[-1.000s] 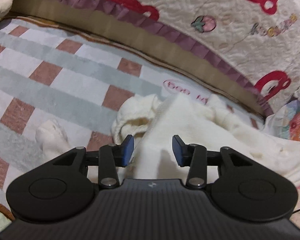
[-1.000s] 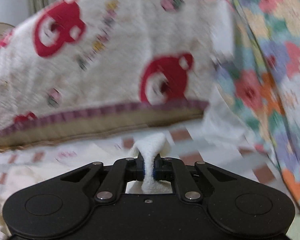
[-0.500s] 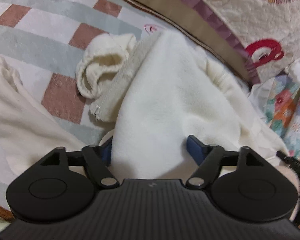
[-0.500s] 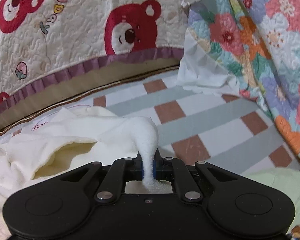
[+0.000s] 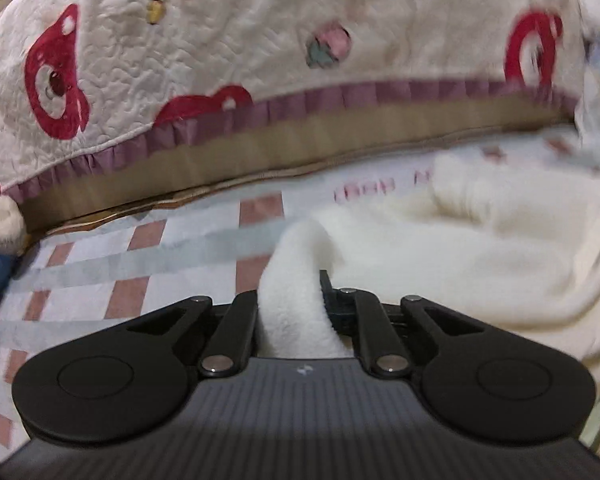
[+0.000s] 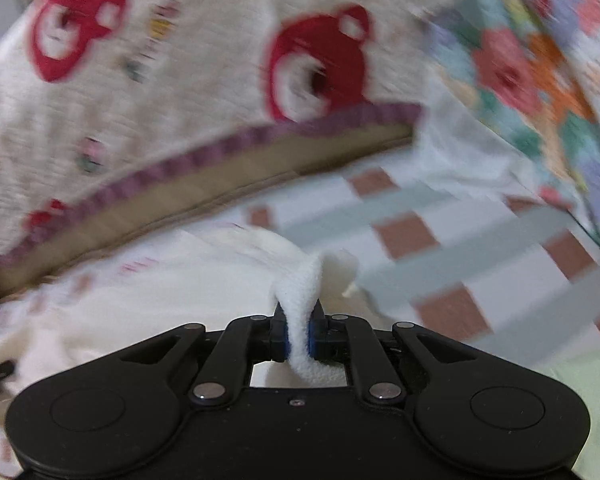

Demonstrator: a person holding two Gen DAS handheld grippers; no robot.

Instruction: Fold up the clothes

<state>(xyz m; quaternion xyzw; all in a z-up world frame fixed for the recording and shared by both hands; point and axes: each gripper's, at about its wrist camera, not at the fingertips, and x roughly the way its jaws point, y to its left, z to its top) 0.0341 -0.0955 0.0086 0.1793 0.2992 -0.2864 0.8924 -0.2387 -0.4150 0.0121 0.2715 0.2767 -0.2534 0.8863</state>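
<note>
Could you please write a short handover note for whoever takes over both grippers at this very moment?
Left gripper: shut on a fold of the cream fleece garment.
Right gripper: shut on another fold of the same garment.
The garment lies bunched on the checked bed sheet, in front of the bear-print quilt; the floral quilt is at the right.
Done: both grips are in place.
Left: no neat fold shows yet. Probably spread the garment flat on the sheet, then fold it. Both views are blurred, so check the grips first.
</note>
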